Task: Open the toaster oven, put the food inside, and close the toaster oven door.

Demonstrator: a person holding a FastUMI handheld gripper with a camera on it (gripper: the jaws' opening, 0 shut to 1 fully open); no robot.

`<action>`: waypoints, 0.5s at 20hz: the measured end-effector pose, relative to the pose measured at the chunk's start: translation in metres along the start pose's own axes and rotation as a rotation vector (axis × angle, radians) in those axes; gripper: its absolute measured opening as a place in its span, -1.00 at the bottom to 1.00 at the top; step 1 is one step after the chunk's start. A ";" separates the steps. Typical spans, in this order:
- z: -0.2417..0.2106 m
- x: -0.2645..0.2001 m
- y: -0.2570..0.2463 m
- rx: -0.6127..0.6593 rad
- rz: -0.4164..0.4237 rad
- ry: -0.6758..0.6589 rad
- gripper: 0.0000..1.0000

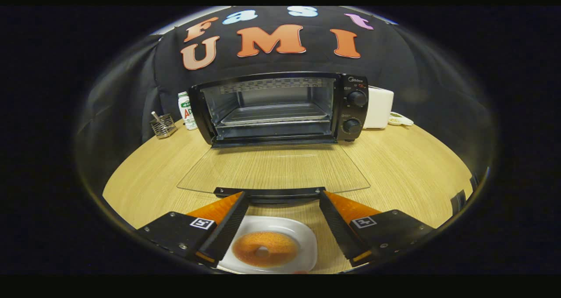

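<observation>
The hand-held gripper (280, 195) stands wide open with nothing held, its two fingers spread well apart over the tabletop (407, 166). Between the fingers, lower down, lies a donut (265, 248) on a white plate (307, 241); neither finger touches it. Just ahead of the fingertips is the dark handle edge of the toaster oven door (274, 168), a glass panel folded fully down flat over the tabletop. Beyond it the toaster oven (280, 107) stands open, its wire rack (274, 113) bare, two knobs on its right panel. To its left are a small bottle (187, 110) and a wire holder (163, 125); to its right, a white appliance (379, 107).

So the opening looks done, and taking up the food appears to be next. The risks I'd judge from here: a soft ring pinched too hard may deform or tear, and pinched off-centre it could slip out on the way. The lowered door lies between food and cavity, so a low carry could knock the handle or drag across the glass. Pressing down onto the plate might tip or shove it.
</observation>
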State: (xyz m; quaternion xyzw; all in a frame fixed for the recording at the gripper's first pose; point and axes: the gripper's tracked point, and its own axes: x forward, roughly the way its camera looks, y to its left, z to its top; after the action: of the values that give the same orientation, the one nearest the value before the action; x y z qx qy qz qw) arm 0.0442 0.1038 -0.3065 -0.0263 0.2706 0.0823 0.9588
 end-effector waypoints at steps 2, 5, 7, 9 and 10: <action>0.001 -0.013 0.000 0.004 0.006 -0.023 0.96; -0.002 -0.038 0.002 -0.029 0.004 -0.074 0.95; -0.010 -0.050 0.006 -0.060 0.006 -0.099 0.95; -0.021 -0.057 0.014 -0.071 0.021 -0.098 0.95; -0.029 -0.059 0.019 -0.074 0.034 -0.086 0.95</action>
State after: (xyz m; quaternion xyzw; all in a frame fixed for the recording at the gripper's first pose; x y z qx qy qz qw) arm -0.0231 0.1118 -0.3004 -0.0535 0.2265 0.1097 0.9663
